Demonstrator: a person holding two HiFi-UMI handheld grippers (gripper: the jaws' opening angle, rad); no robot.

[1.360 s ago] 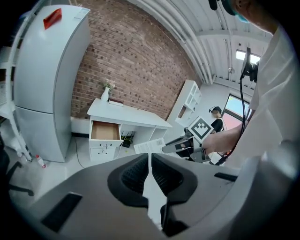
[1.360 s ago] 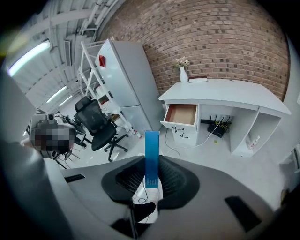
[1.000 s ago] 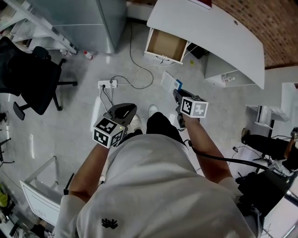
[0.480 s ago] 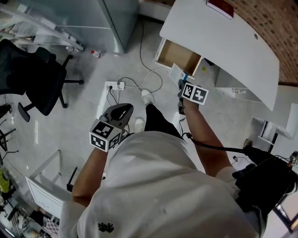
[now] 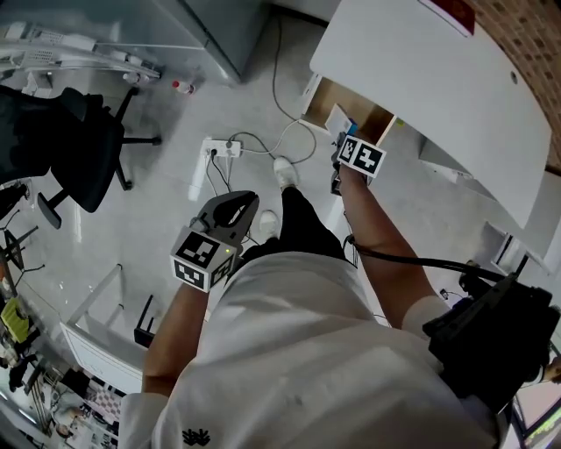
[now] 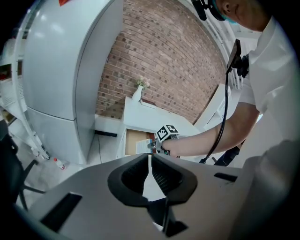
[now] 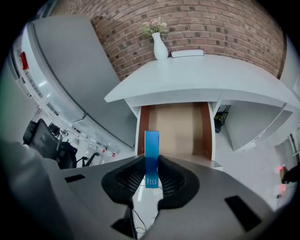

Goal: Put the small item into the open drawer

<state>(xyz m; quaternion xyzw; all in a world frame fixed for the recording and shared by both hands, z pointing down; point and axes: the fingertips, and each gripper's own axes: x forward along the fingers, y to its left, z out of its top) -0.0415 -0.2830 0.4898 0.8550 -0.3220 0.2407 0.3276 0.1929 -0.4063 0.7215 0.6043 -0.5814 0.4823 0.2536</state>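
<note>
My right gripper (image 7: 151, 165) is shut on a slim blue box (image 7: 151, 149), which stands upright between the pads. It is held in front of the open drawer (image 7: 178, 124), whose wooden bottom shows under the white desk (image 7: 201, 79). In the head view the right gripper (image 5: 340, 147) reaches to the drawer's front edge (image 5: 317, 98), with the box (image 5: 338, 121) over the opening. My left gripper (image 5: 244, 202) hangs back at waist height over the floor. Its jaws (image 6: 150, 159) stand together with nothing between them.
A black office chair (image 5: 53, 149) stands at the left. A power strip (image 5: 219, 149) with cables lies on the floor in front of the drawer. A grey cabinet (image 5: 219, 26) is at the far left of the desk, and a white vase (image 7: 159, 44) stands on the desk.
The person has stepped toward the desk, and my right gripper has carried the blue box forward to the drawer's opening. The left gripper has stayed near the body, still shut.
</note>
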